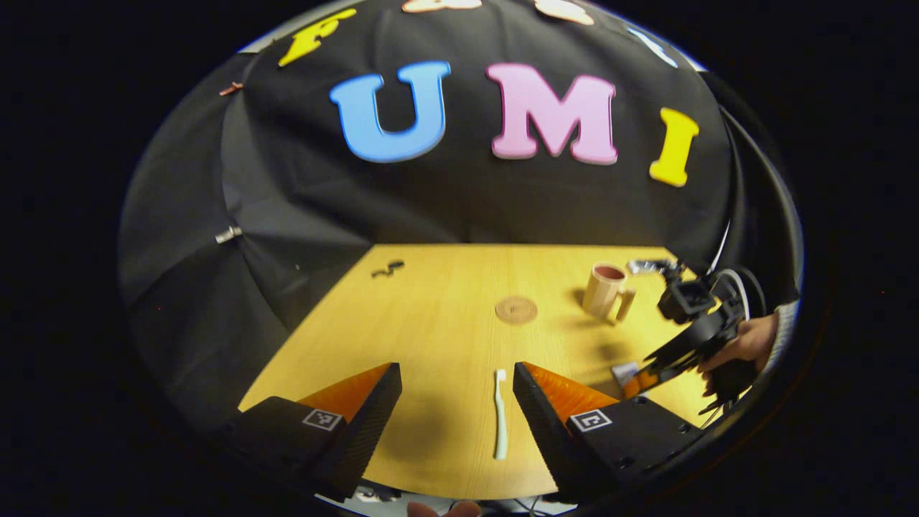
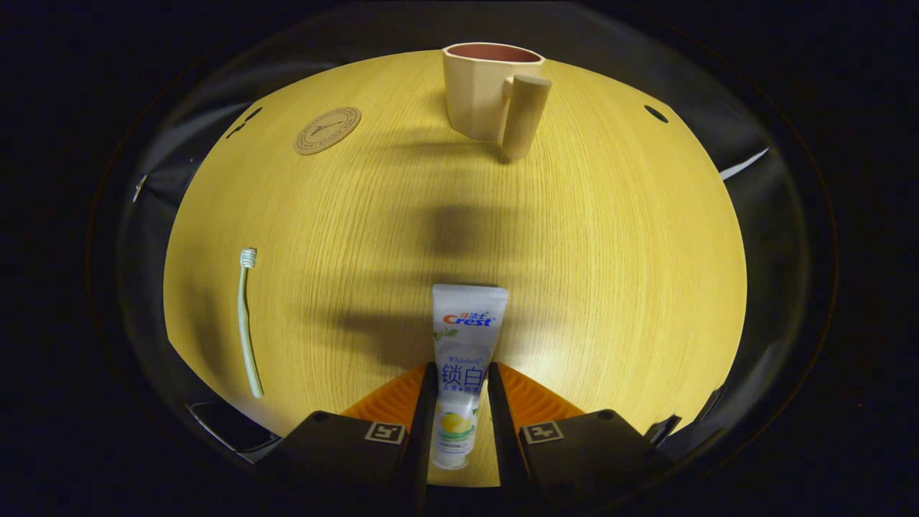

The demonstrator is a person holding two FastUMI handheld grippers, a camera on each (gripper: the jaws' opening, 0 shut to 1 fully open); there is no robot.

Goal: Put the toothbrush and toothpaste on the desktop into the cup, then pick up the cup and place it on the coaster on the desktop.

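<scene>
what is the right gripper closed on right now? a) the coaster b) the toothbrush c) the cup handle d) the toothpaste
d: in the right gripper view the right gripper has both fingers pressed against the sides of the toothpaste, while the toothbrush lies flat on the table off to one side, and the cup and coaster sit farther away.
</scene>
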